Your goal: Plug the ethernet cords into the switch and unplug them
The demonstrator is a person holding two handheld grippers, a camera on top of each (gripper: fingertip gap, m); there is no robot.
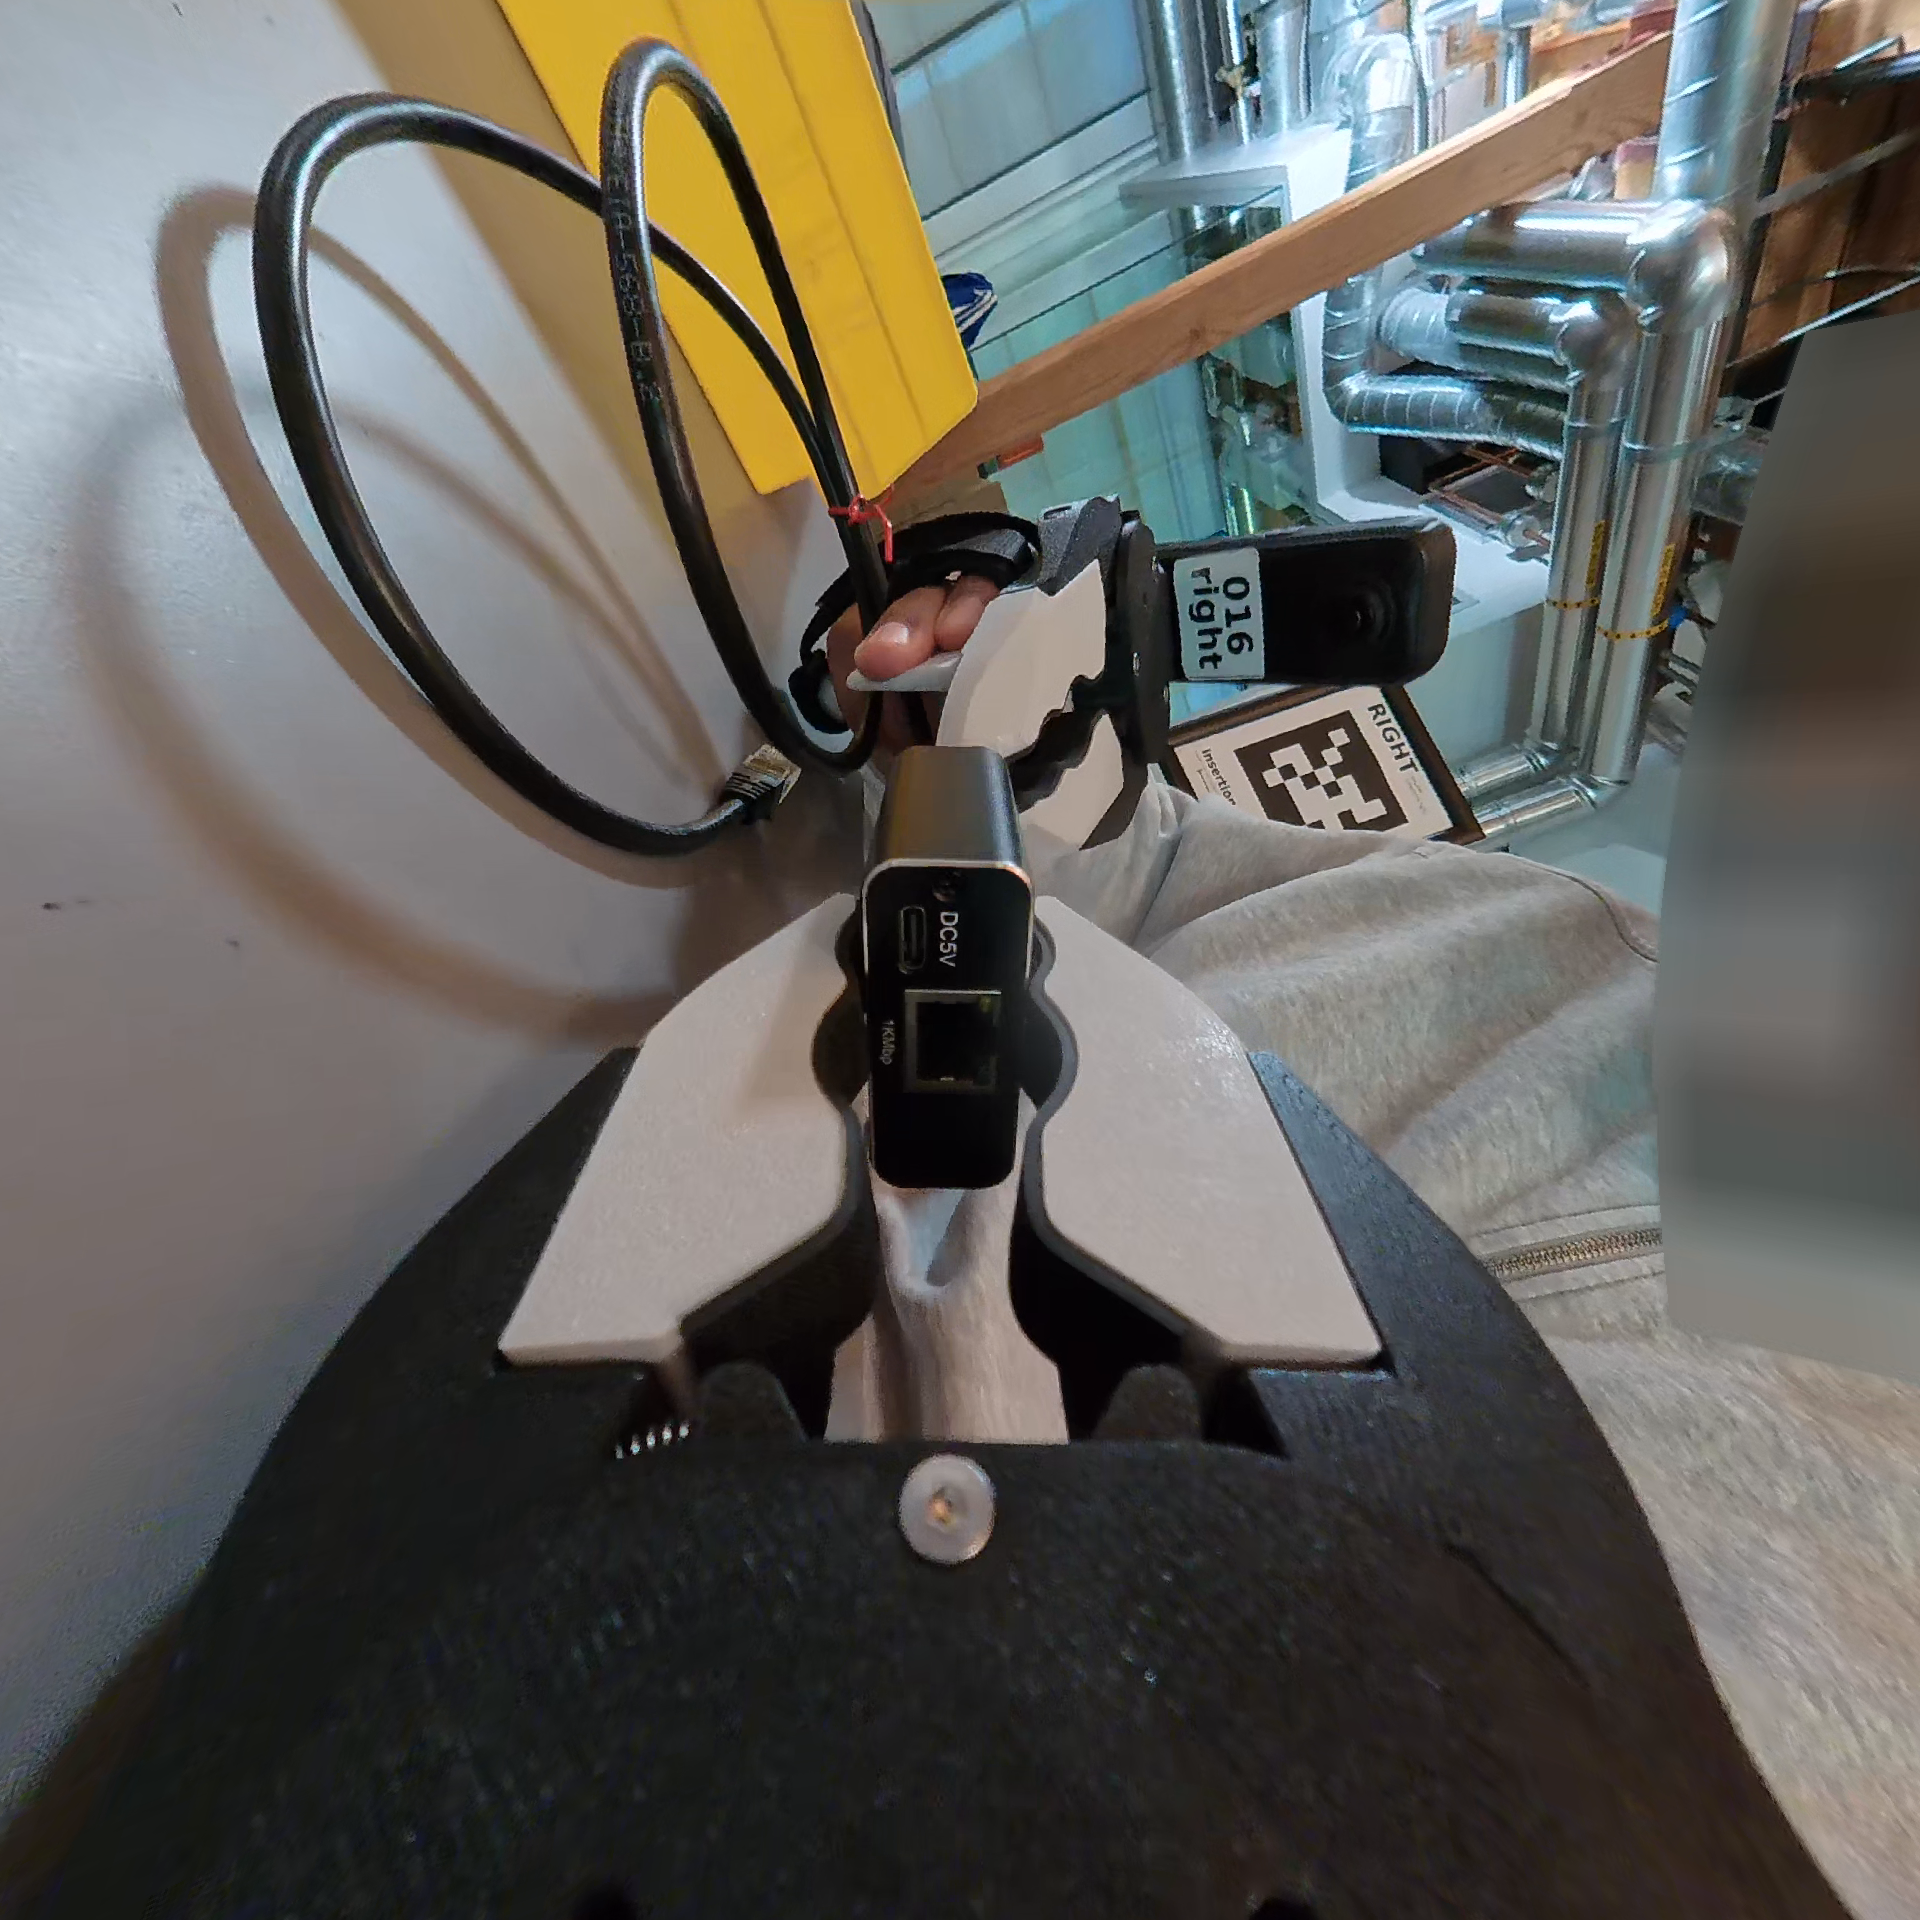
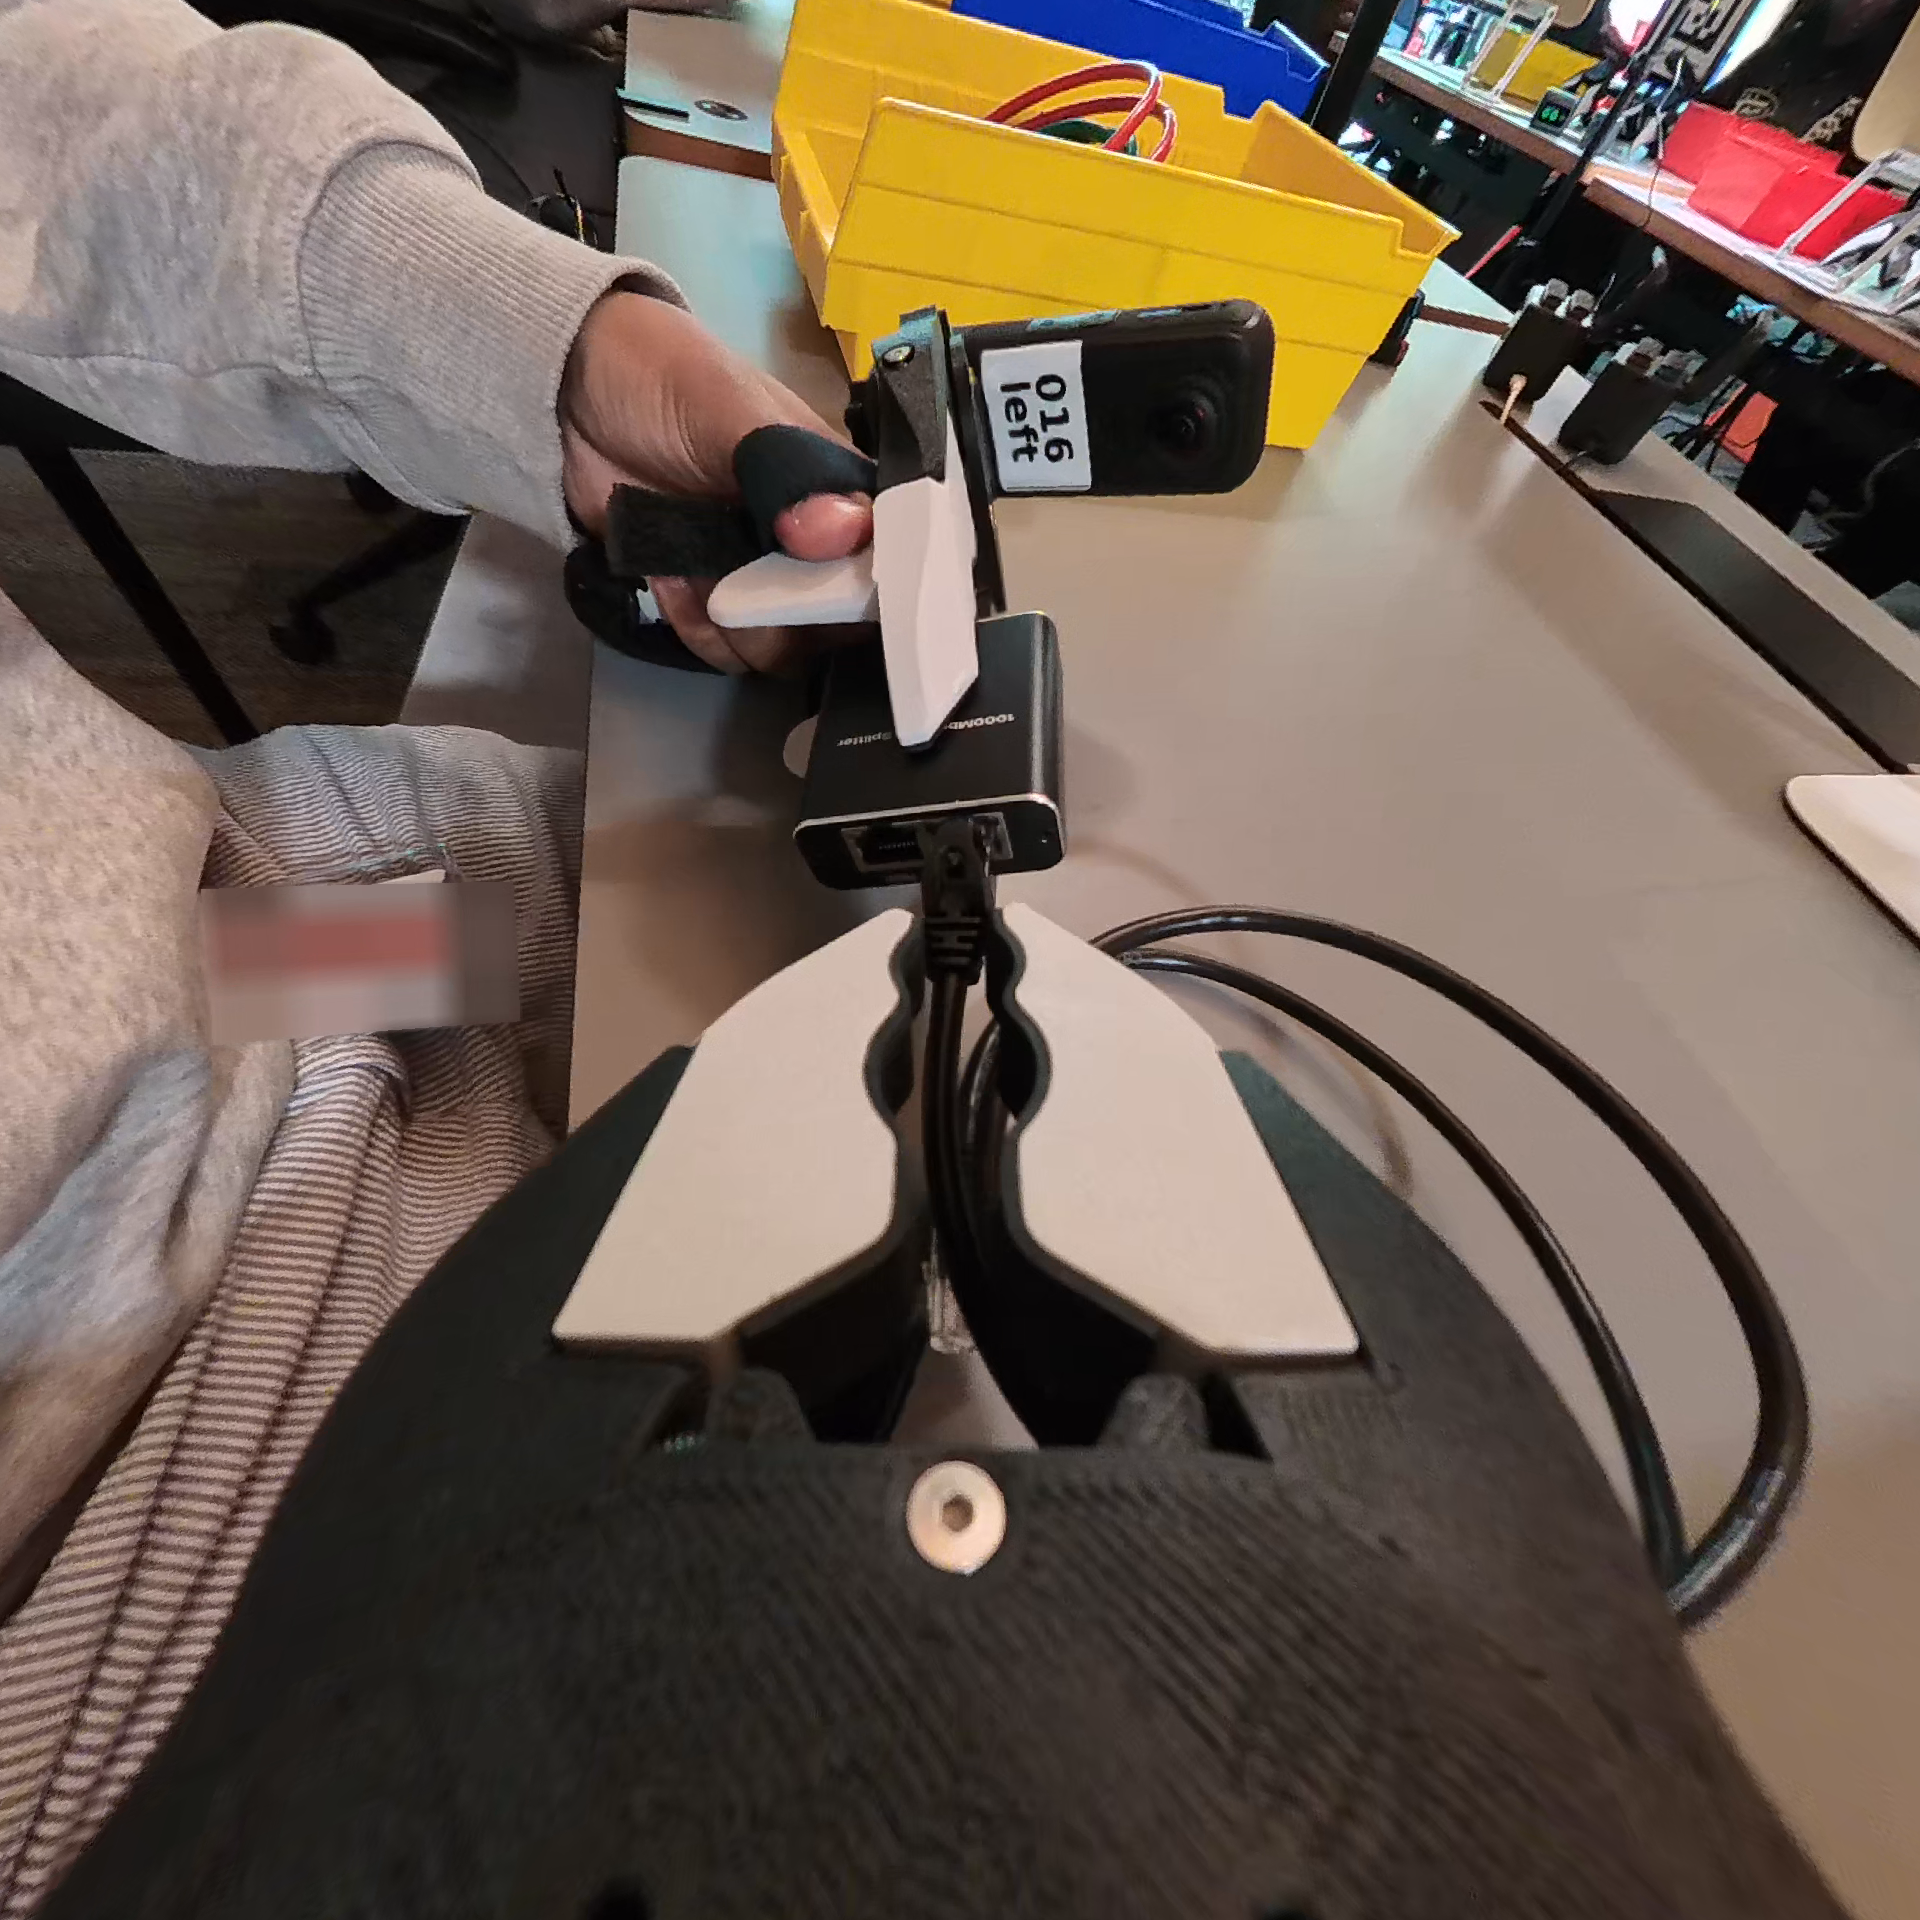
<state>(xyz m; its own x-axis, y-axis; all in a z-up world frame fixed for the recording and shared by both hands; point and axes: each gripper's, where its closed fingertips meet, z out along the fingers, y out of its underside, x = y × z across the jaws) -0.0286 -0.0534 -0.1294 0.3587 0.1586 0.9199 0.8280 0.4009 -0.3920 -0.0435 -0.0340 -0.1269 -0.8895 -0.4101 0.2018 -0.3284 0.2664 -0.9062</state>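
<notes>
The switch (image 1: 945, 1039) is a small black box. My left gripper (image 1: 948, 935) is shut on its sides and holds it above the grey table (image 2: 1403, 675). One end of the switch faces the left wrist camera, with an empty ethernet port. My right gripper (image 2: 951, 925) is shut on a black ethernet cord (image 2: 1558, 1143) just behind its plug (image 2: 956, 873). The plug tip is in the right-hand port of the switch (image 2: 935, 769); the port beside it is empty. I cannot tell how deep the plug sits. The cord's free plug (image 1: 764, 781) lies on the table.
A yellow bin (image 2: 1091, 229) with red and green cables stands beyond the switch. The cord loops over the table to the right. A white board (image 2: 1860, 831) lies at the right edge. Small black boxes (image 2: 1558, 343) stand at the far right. The person's grey sleeve (image 2: 260, 260) is at the left.
</notes>
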